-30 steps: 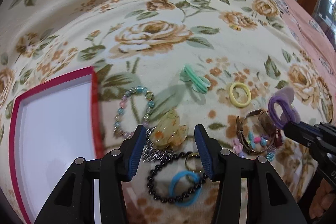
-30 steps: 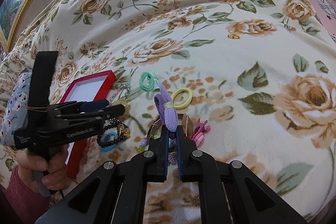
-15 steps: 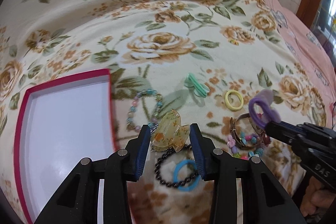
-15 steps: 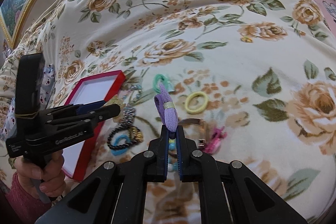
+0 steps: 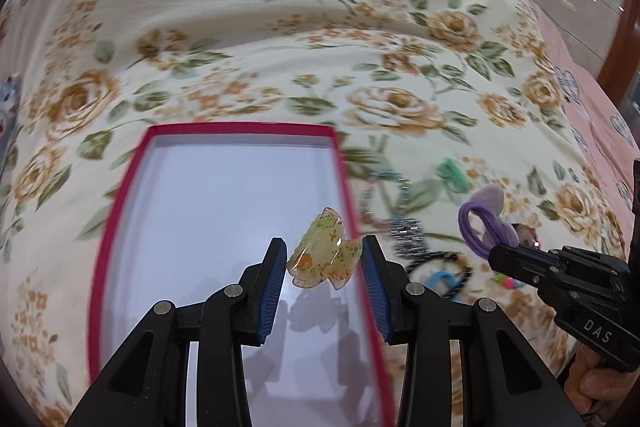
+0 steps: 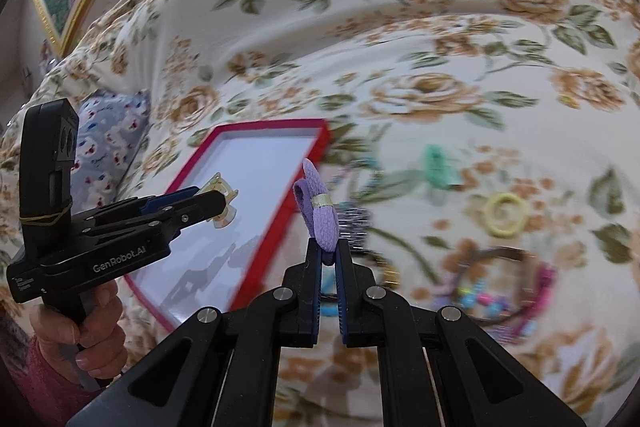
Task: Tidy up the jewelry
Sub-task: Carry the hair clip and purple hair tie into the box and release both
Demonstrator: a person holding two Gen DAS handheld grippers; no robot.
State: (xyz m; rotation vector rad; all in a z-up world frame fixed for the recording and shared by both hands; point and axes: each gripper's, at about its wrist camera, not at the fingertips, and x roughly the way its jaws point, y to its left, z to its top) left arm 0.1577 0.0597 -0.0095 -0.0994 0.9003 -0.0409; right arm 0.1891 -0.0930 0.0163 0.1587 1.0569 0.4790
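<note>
- so the translucent yellow hair claw clip sits pinched between the pads of the left claw, lifted clear and hanging over the right-hand part of the red-rimmed tray. its shadow falls on the tray's white floor just below.
- the right claw is clenched tight on the purple hair tie, which stands up out of the jaws. it's just right of the tray's near edge, not over it yet.
- progress, judging from this: the tray's white floor looks bare, nothing set down inside. so i'd say it's early, two pieces in the air and zero actually sorted.
- what's left on the bedspread, right of the tray: a green hair tie, a yellow ring tie, a pastel bead bracelet (blurry), a silvery chain clump, a black bead bracelet with a blue loop inside it, and a jumble of colourful clips and a brown bangle i can't sort out piece by piece.
- next step is probably lowering the clip in and letting go, then the purple tie after it.
- writing: the left tool's side reads "GenRobot.AI", with tiny print near the handle end too small to read. the right tool's body shows "DAS".
- a hand with a pinkish sleeve grips the left handle.
</note>
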